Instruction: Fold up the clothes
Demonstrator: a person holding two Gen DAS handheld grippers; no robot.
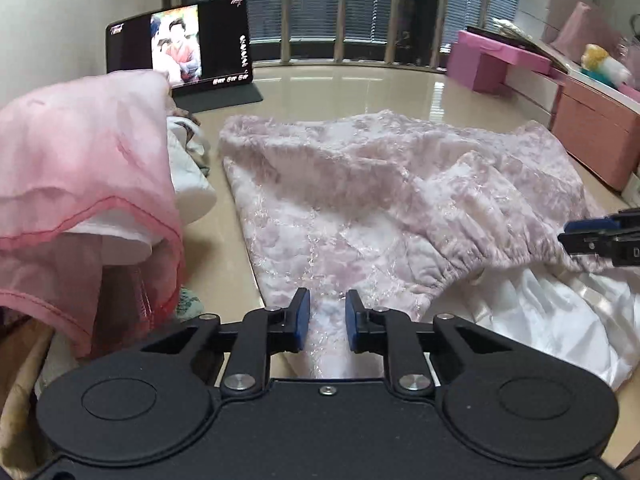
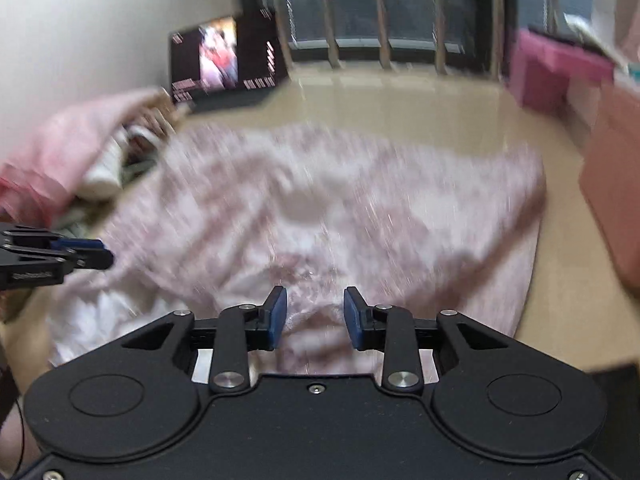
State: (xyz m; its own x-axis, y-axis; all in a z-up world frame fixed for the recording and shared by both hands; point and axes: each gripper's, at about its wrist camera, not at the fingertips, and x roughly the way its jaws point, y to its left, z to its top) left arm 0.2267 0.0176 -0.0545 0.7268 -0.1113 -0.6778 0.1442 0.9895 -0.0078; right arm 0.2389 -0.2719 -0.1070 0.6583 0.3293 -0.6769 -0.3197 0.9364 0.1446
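A pale pink, velvety patterned skirt (image 1: 360, 184) with an elastic waistband and white satin lining (image 1: 552, 320) lies spread on the glossy beige surface (image 1: 344, 92). My left gripper (image 1: 327, 320) sits at the skirt's near edge, its blue pads pinching a raised ridge of the fabric. The right gripper (image 1: 576, 236) shows at the right edge beside the gathered waistband. In the blurred right wrist view, the right gripper (image 2: 315, 316) hovers over the skirt (image 2: 360, 200), its pads apart with fabric below and between them. The left gripper (image 2: 100, 254) shows at the left.
A pile of clothes topped by a pink sheer garment (image 1: 80, 152) rises at the left. A tablet (image 1: 180, 48) playing video stands at the back left. Pink boxes (image 1: 492, 60) and a salmon drawer unit (image 1: 596, 136) line the right. Barred windows (image 1: 340, 8) are behind.
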